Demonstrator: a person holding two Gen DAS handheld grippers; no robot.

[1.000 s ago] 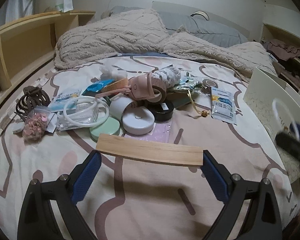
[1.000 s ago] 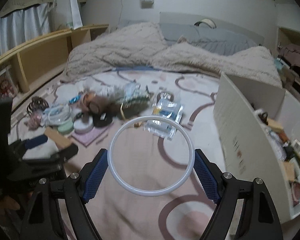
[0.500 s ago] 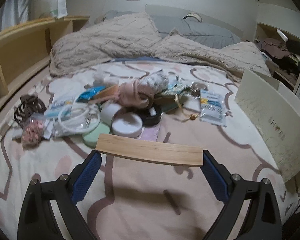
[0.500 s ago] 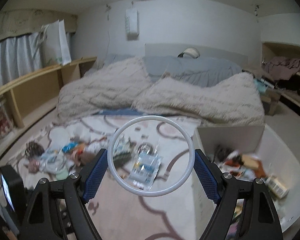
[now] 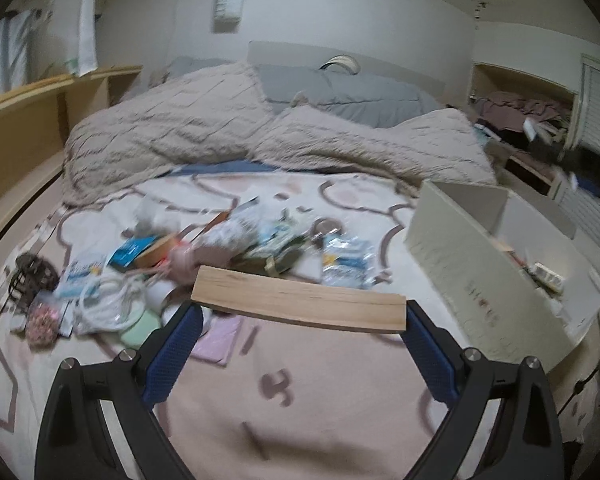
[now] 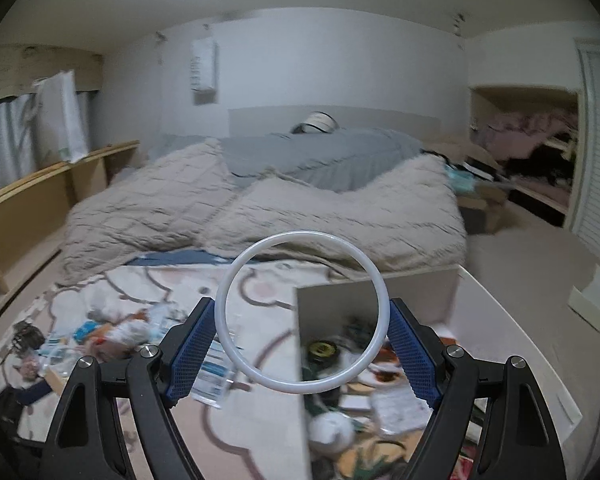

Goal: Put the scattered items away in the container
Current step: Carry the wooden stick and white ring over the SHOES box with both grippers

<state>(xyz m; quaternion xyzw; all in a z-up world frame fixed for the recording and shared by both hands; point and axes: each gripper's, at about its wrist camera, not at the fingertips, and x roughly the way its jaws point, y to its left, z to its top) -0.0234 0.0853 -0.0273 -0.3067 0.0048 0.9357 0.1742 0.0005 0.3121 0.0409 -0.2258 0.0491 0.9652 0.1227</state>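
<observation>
The white ring (image 6: 302, 319), clamped in the right tongs (image 6: 302, 344) at the frame's centre, was best kept level and released only once past the container (image 6: 500, 320) wall. The wooden slat (image 5: 298, 305), gripped endwise by the left tongs (image 5: 298, 346), was seen mid-frame only in the left view, where the container's contents were mostly hidden.

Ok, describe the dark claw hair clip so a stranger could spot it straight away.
Start at the bed's patterned pink and cream blanket and its heap of scattered items. The dark brown claw hair clip lies at the heap's far left edge, the only dark, ribbed, cage-like piece among pale packets.
</observation>
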